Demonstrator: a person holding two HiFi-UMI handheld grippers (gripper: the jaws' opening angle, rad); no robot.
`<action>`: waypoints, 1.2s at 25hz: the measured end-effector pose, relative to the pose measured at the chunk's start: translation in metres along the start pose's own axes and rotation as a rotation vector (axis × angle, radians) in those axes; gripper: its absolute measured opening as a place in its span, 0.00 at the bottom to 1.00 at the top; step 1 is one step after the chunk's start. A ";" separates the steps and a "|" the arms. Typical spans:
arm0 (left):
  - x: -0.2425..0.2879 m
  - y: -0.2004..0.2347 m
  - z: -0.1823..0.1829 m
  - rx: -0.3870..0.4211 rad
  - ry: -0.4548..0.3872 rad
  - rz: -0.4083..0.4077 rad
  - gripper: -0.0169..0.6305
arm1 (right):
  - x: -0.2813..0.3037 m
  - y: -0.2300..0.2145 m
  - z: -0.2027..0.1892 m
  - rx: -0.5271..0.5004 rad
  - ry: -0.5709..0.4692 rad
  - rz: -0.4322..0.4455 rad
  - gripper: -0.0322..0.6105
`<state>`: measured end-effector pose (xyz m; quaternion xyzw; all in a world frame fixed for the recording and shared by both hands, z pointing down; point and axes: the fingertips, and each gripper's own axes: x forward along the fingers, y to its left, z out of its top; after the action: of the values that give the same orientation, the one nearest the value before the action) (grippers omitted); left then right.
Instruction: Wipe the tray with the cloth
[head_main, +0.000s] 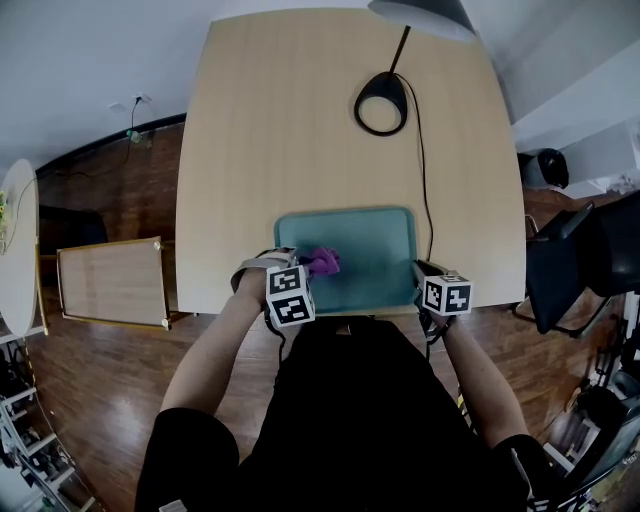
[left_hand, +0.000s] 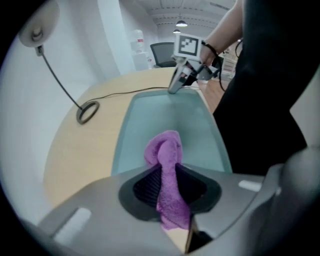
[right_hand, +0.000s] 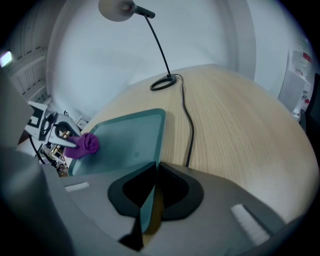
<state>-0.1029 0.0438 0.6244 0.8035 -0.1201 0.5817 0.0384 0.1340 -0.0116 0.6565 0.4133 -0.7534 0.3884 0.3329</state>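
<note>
At table (head_main: 300, 120) edge, tray (head_main: 375, 255) lying crosswise; left tool (left_hand: 169, 172) pinching cloth (left_hand: 164, 149), right tool (right_hand: 152, 187) clamping tray rim

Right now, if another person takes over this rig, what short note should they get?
Left gripper: shut on the purple cloth, at the tray's near left corner.
Right gripper: shut on the tray's right rim, on the table.
Done: no dirt shows; how much is already wiped I cannot tell.
Left: probably wipe across the rest of the tray, then release both.
</note>
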 end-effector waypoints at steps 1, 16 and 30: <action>-0.002 0.019 -0.007 -0.003 0.019 0.036 0.18 | 0.000 0.000 -0.001 0.000 0.001 0.000 0.09; 0.014 0.083 -0.041 0.062 0.117 0.136 0.18 | -0.002 0.000 0.003 0.000 -0.005 -0.003 0.09; 0.006 -0.028 -0.040 0.084 0.114 0.074 0.18 | 0.000 -0.002 0.001 -0.012 0.001 -0.021 0.09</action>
<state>-0.1316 0.0777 0.6455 0.7652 -0.1227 0.6319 -0.0103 0.1357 -0.0132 0.6564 0.4191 -0.7512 0.3803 0.3397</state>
